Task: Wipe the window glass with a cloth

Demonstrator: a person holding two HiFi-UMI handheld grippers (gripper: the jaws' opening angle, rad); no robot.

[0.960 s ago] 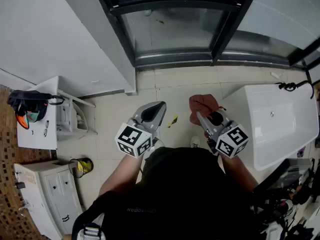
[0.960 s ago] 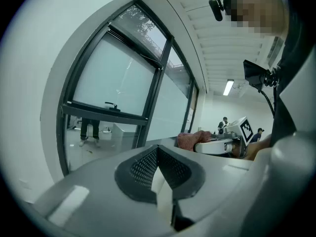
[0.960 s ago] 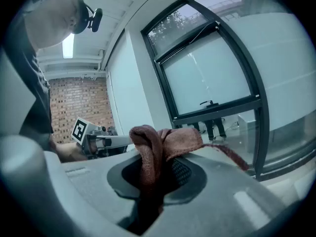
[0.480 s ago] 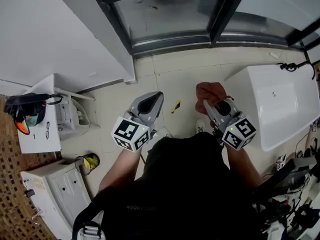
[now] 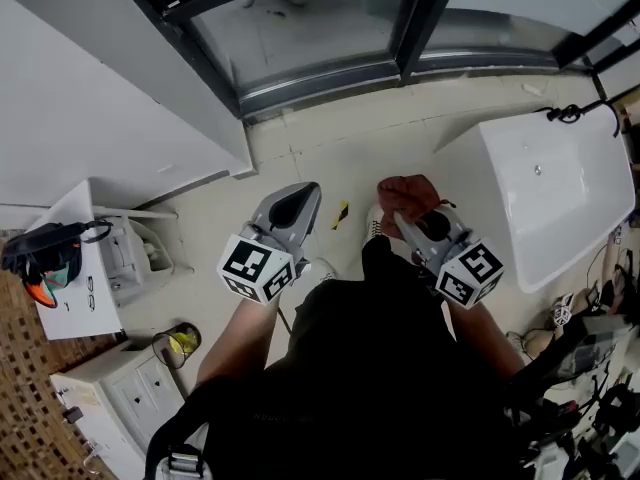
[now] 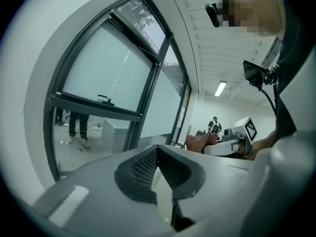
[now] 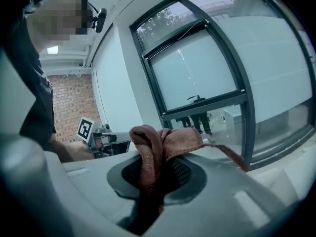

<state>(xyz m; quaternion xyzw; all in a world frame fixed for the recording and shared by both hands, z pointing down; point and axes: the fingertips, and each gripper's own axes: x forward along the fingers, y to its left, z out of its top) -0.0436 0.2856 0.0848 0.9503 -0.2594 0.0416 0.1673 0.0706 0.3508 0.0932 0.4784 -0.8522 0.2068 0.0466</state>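
Observation:
A reddish-brown cloth (image 5: 403,196) is bunched at the tip of my right gripper (image 5: 400,218), whose jaws are shut on it; in the right gripper view the cloth (image 7: 158,147) drapes over the jaw tips. My left gripper (image 5: 300,203) is held beside it, jaws shut with nothing between them (image 6: 159,169). The window glass (image 5: 300,23) in its dark frame is ahead at the top of the head view, and fills both gripper views (image 6: 103,73) (image 7: 197,68). Neither gripper touches the glass.
A white tub-like unit (image 5: 555,193) stands at the right. A white shelf (image 5: 70,288) with a dark bag is at the left, next to a white cabinet (image 5: 120,408). A small yellow scrap (image 5: 340,213) lies on the tiled floor. Cables and clutter crowd the lower right.
The head view has shifted, so the window sits higher and more slanted in the frame. Both grippers stay side by side; the right one still holds the cloth.

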